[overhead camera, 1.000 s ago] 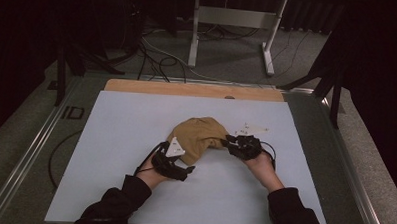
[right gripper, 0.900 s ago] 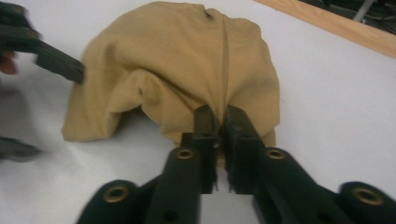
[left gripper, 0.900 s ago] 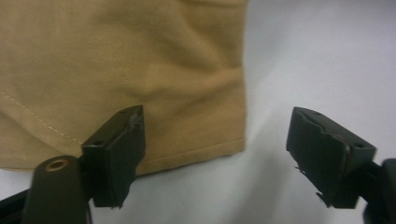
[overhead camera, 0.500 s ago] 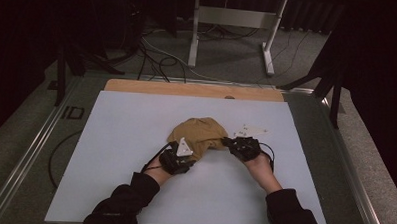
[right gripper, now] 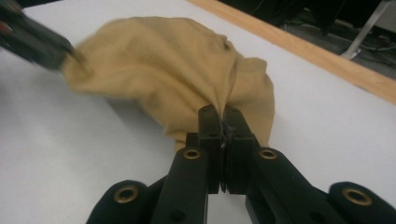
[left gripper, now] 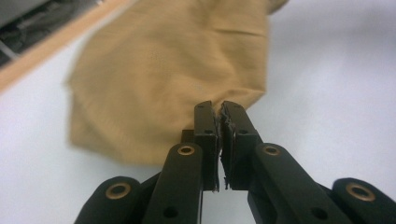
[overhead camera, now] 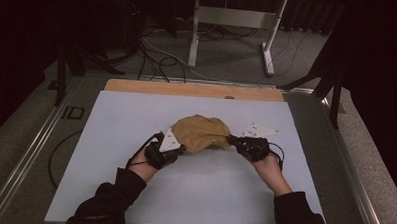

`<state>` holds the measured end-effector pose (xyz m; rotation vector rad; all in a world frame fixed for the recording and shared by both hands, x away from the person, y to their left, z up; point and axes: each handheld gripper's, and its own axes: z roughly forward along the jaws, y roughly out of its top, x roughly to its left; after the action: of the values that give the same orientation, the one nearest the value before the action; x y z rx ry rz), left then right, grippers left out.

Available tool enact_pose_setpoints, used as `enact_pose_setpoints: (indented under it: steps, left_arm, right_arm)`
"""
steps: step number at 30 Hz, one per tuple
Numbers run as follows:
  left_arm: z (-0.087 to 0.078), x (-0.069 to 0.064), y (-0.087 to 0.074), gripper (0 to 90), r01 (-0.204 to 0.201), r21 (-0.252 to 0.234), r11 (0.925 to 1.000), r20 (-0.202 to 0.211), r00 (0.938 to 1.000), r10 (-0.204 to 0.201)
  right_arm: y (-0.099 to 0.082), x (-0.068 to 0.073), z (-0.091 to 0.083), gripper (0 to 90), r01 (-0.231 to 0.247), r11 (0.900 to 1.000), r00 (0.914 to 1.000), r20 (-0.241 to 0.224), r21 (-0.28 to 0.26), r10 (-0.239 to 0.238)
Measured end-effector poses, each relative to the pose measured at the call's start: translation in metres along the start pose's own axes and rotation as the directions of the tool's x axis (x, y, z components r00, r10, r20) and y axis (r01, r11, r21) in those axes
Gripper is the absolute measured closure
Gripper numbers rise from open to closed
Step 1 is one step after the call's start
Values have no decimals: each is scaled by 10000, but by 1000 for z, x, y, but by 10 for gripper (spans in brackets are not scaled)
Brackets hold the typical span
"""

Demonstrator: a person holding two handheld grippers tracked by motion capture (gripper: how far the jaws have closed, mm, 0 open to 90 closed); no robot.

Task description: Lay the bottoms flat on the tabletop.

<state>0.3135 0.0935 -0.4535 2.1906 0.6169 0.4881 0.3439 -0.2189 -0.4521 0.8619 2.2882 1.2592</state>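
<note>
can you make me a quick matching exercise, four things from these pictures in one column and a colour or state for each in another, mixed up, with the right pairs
Things:
1. cloth
2. left claw
3. table top
4. wooden strip

Colour or state:
A. pale, plain surface under the work
B. tan, bunched, held at two edges
C. shut on the cloth's left edge
D. light brown, along the table's far edge

Pairs: 1-B, 2-C, 3-A, 4-D
</note>
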Motion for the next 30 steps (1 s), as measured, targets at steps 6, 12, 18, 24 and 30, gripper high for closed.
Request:
enact_pose_setpoints:
  steps: [6,12,18,24,30]
  left_arm:
    - [-34,-2,-2,865,11,-306,9995,32,10000,-10]
    - [-43,-26,-34,864,-72,555,9984,809,9967,27]
    - [-49,-46,-59,863,128,1005,9949,1303,9911,-259]
    - [-56,-48,-72,861,287,1151,9929,1191,9920,-424]
    - [-60,-45,-77,848,236,1368,9903,915,9951,-363]
  right_arm:
    - [-2,11,-21,887,84,9997,9968,-790,-237,-102]
    - [-23,42,-29,886,749,9966,9799,-1878,356,-670]
    - [-43,63,-30,883,1085,9900,9621,-2602,902,-817]
    - [-55,79,-32,881,1078,9870,9446,-3218,1191,-644]
    - [-57,92,-39,742,1270,9837,9288,-3633,1274,-729]
